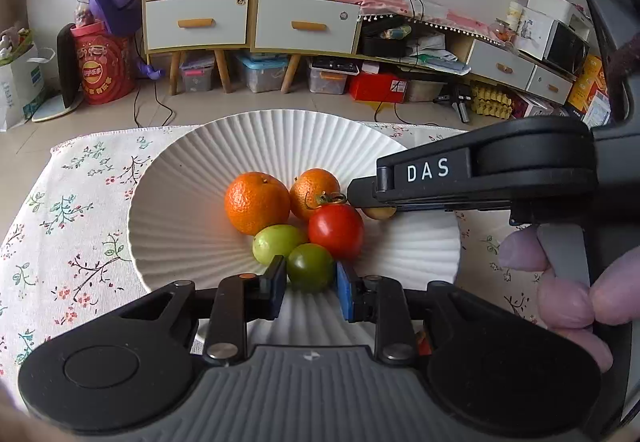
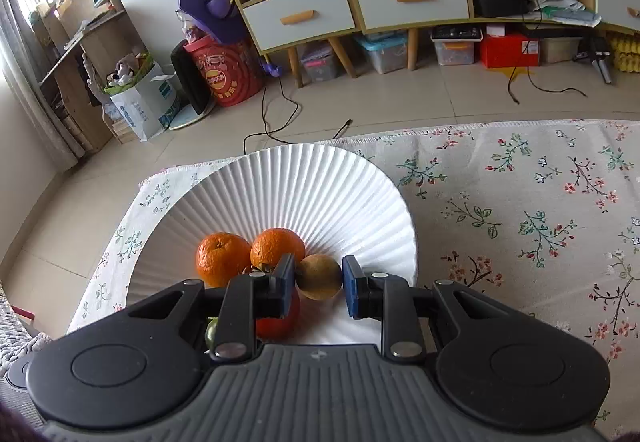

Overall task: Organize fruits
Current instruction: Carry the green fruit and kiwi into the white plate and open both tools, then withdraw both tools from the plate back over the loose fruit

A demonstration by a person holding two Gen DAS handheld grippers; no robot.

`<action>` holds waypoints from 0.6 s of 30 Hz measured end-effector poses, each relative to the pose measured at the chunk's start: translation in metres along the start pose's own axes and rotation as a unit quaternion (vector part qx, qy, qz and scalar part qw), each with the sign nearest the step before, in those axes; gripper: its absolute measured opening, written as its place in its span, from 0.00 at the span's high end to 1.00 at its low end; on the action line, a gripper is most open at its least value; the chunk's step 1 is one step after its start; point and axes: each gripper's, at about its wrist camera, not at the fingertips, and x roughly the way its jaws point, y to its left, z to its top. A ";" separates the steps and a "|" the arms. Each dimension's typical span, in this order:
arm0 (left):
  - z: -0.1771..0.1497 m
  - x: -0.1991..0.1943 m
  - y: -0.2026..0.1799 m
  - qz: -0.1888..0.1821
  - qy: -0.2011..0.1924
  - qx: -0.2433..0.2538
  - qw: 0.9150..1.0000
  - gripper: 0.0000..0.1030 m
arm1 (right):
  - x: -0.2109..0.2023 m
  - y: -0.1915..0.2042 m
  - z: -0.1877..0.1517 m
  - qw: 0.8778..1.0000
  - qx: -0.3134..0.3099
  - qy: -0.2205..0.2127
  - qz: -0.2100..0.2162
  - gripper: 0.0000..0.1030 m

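Observation:
A white ribbed plate [image 1: 280, 129] [image 2: 304, 169] holds two oranges [image 1: 257, 201] [image 1: 316, 189], a red tomato [image 1: 335, 230] and a light green fruit [image 1: 276, 242]. At the plate's near side my left gripper [image 1: 310, 276] is shut on a dark green round fruit [image 1: 311, 264], one blue pad on each side of it. From the right, my right gripper [image 1: 362, 197] [image 2: 319, 280] reaches over the plate beside the tomato. It is shut on a small yellow-brown fruit [image 2: 319, 274] [image 1: 380, 213], low over the plate. The right wrist view shows only part of the tomato [image 2: 280, 322] under the left finger.
The plate sits on a floral tablecloth [image 1: 80, 209] [image 2: 520, 209] near the table's far edge, with tiled floor beyond. A person's fingers [image 1: 560, 294] grip the right gripper's handle. To the right of the plate the cloth is bare.

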 end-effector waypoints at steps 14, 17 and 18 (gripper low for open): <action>0.002 -0.014 -0.003 0.011 0.012 0.033 0.999 0.48 | -0.022 -0.004 -0.002 1.000 -0.003 -0.001 0.001 0.59; 0.001 -0.022 -0.003 0.010 0.012 0.038 0.999 0.43 | -0.031 -0.005 -0.002 1.000 -0.007 -0.005 0.002 0.53; 0.001 -0.024 -0.003 0.009 0.012 0.039 0.999 0.40 | -0.034 -0.004 -0.002 1.000 -0.008 -0.005 0.003 0.51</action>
